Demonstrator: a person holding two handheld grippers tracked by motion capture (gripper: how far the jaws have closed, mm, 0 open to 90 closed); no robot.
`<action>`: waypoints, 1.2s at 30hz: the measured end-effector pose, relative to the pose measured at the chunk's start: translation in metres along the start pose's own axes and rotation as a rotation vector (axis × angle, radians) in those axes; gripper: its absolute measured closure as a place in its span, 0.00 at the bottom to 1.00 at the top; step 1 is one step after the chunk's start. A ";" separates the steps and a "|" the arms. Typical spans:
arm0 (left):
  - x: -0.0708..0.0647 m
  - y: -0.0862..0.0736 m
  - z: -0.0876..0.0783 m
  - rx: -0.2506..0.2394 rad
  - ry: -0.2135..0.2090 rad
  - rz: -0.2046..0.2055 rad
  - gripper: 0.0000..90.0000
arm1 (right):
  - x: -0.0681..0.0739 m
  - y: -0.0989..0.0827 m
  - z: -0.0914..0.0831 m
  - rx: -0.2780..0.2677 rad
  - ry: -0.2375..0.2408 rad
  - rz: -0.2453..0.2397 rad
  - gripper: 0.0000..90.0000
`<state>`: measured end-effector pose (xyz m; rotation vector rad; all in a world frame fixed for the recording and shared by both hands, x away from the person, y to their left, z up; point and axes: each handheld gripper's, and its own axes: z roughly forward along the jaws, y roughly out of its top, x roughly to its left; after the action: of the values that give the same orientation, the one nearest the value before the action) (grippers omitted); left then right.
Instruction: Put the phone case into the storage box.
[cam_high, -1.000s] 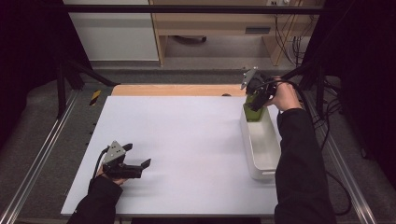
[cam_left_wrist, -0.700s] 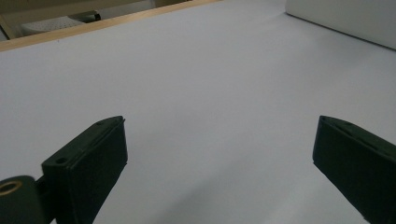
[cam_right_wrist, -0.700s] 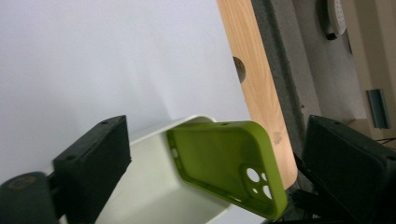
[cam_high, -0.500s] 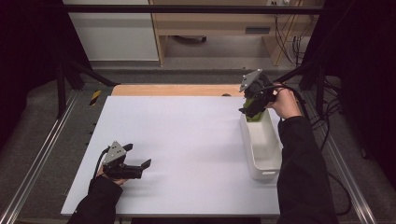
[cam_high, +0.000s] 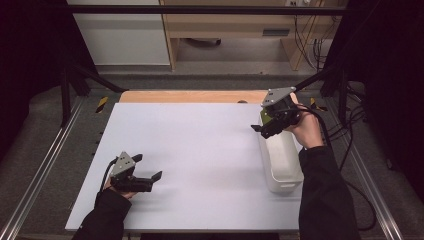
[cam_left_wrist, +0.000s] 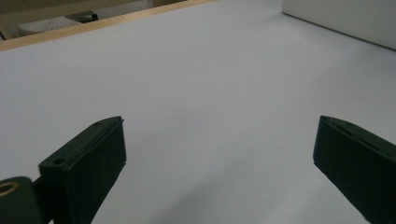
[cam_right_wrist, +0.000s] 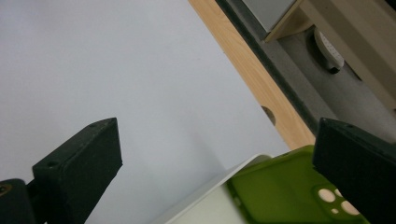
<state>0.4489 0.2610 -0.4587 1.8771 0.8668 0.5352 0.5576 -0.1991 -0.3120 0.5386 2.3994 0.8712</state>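
White worktop carries a white bin at its right edge. Green phone case lies in the bin's far end. R tool hangs just above the bin, jaws just opened wide, nothing btwn them. L tool rests near-left, released, empty.

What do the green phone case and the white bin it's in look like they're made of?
Green phone case: probably soft silicone or rubbery plastic, with a matte, even olive-green surface, no glare and moulded camera cut-outs. White bin: likely rigid plastic, smooth with a slight sheen, thin walls and a rounded rim. Neither can be confirmed by look alone.
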 end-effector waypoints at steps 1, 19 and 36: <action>0.000 0.000 0.000 0.000 0.000 0.000 0.02 | 0.003 -0.002 -0.002 -0.005 0.004 0.007 0.04; -0.002 0.002 -0.003 -0.025 -0.006 0.008 0.02 | 0.052 -0.042 -0.032 -0.219 0.041 0.190 0.03; -0.003 0.004 -0.005 -0.043 -0.016 0.006 0.02 | 0.079 -0.112 -0.049 -0.373 0.061 0.367 0.02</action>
<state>0.4446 0.2610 -0.4529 1.8431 0.8329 0.5383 0.4464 -0.2603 -0.3827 0.8220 2.1435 1.4720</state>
